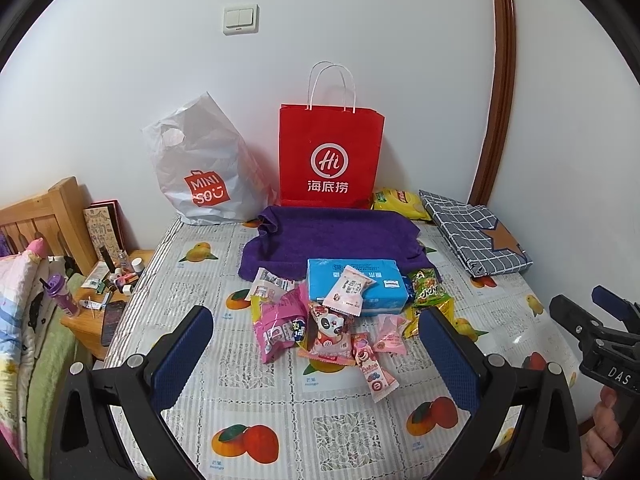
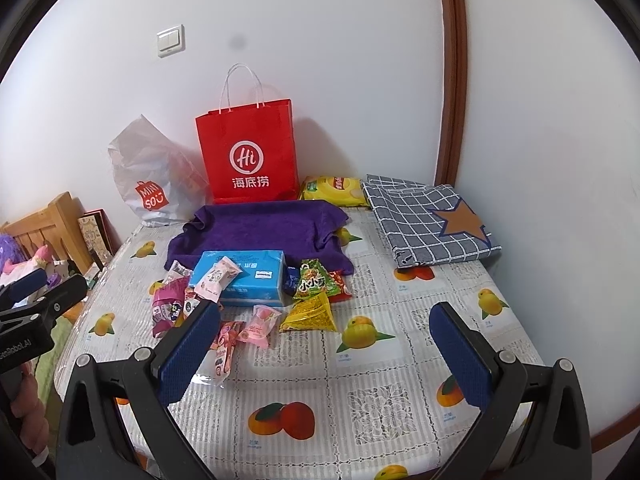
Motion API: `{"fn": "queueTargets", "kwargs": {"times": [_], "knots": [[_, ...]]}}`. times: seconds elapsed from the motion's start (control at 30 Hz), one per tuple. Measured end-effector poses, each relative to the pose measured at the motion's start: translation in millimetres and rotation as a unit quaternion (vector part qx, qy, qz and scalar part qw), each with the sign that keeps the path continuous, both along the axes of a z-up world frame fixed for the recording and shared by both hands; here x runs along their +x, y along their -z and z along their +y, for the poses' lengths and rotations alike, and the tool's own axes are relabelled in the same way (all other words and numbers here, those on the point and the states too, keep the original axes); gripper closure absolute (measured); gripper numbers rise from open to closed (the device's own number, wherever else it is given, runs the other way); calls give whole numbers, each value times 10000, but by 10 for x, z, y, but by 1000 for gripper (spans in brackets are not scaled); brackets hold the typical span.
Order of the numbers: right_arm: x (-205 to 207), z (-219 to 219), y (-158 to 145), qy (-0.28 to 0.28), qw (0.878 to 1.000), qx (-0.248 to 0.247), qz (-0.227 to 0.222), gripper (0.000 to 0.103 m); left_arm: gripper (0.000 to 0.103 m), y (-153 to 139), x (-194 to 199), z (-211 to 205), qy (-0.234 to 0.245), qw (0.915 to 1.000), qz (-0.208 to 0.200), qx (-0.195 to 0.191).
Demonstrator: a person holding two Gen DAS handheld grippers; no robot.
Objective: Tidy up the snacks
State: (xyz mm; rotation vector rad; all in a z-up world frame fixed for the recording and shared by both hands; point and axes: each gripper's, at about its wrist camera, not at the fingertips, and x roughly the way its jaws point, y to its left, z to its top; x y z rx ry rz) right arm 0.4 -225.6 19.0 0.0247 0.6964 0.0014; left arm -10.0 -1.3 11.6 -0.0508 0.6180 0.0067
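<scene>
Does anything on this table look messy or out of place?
Yes. The small snack packets lie in a jumbled heap, some overlapping, one pink packet resting on the blue box. The purple towel behind is rumpled.

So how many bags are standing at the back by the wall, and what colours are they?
Red paper bag: 1
White plastic bag: 1
Total: 2 bags against the wall. The yellow chip packet lying beside the red one is a snack, so I left it out.
</scene>
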Motion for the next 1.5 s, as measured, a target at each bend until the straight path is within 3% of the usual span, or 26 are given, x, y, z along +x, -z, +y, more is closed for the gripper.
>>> {"fn": "queueTargets", "kwargs": {"times": [0.93,1.27,1.5], "knots": [[68,127,-85,-141,9999,-26,-28,0,0,-21,-26,39,36,10000,-24,-5],[223,121,-23,45,9996,-267,31,0,0,57,210,152,-227,9995,193,-42],[476,26,147,-54,9998,-143,99,0,0,212,452,229,-253,9991,323,-83]]}}
